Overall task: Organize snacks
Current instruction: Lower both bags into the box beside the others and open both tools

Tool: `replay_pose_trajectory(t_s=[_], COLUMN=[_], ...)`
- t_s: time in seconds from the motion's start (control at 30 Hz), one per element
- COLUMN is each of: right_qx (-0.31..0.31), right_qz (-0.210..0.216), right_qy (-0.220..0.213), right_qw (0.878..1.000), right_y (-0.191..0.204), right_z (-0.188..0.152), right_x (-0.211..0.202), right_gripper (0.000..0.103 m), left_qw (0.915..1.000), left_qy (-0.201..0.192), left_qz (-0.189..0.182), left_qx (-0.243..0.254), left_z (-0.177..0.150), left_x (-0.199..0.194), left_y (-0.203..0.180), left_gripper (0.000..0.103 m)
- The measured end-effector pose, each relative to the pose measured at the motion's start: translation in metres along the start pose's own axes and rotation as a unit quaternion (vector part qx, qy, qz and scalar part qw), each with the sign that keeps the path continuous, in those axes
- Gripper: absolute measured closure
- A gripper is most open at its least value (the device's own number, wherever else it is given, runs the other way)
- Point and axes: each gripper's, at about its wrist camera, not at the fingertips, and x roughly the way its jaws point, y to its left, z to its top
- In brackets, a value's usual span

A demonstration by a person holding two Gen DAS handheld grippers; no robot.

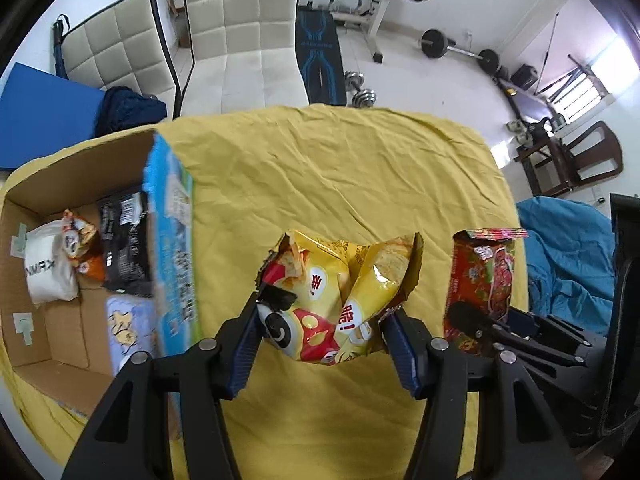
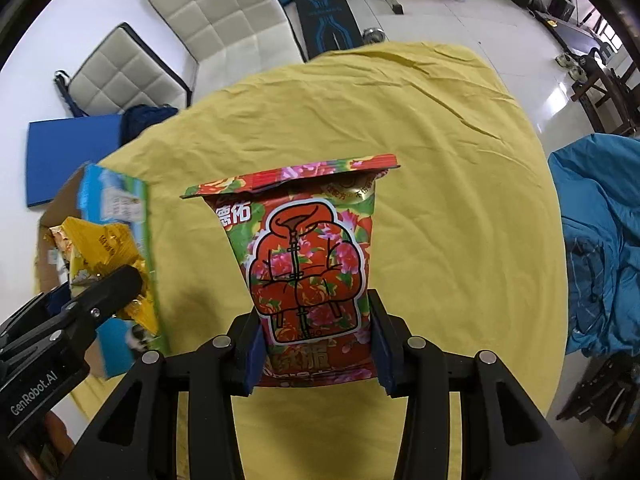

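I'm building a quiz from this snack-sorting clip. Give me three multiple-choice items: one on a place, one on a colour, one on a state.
1. Where is the black packet?
A. inside the cardboard box
B. on a chair
C. on the floor

2. What colour is the cloth under the snacks?
A. white
B. yellow
C. green

3. What is the right gripper doing?
A. hanging open
B. gripping the red floral bag
C. gripping the box

Answers: 1 A, it lies among the boxed snacks; 2 B, yellow fabric covers the table; 3 B, both pads press the bag's sides.
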Motion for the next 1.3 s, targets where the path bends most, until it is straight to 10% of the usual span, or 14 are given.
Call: replay_pose_trajectory(t_s=[0.57, 0.9, 1.3], right_qx=[-0.047, -0.110, -0.141], right_qz=[0.045, 0.059, 0.064], right_qy=[-0.031, -0.011, 0.017], right_qw=[0.997, 0.992, 0.988], right_y=[0.146, 0.275, 0.366], right_z=[-0.083, -0.118, -0.122], right_x=[-0.072, -0.043, 0.010], right_gripper=[0.057, 0.057, 0.057], left_qw=[0.9979, 0.9940, 0.9935], left_qy=[-0.048, -0.044, -0.001], left_qz=[0.002, 0.060, 0.044], left_qx=[-0.045, -0.081, -0.105], left_z=[-0.073, -0.097, -0.079], left_x=[-0.100, -0.118, -0.081], left_y=[0.143, 0.247, 0.321], left_gripper=[0.048, 0.048, 0.048])
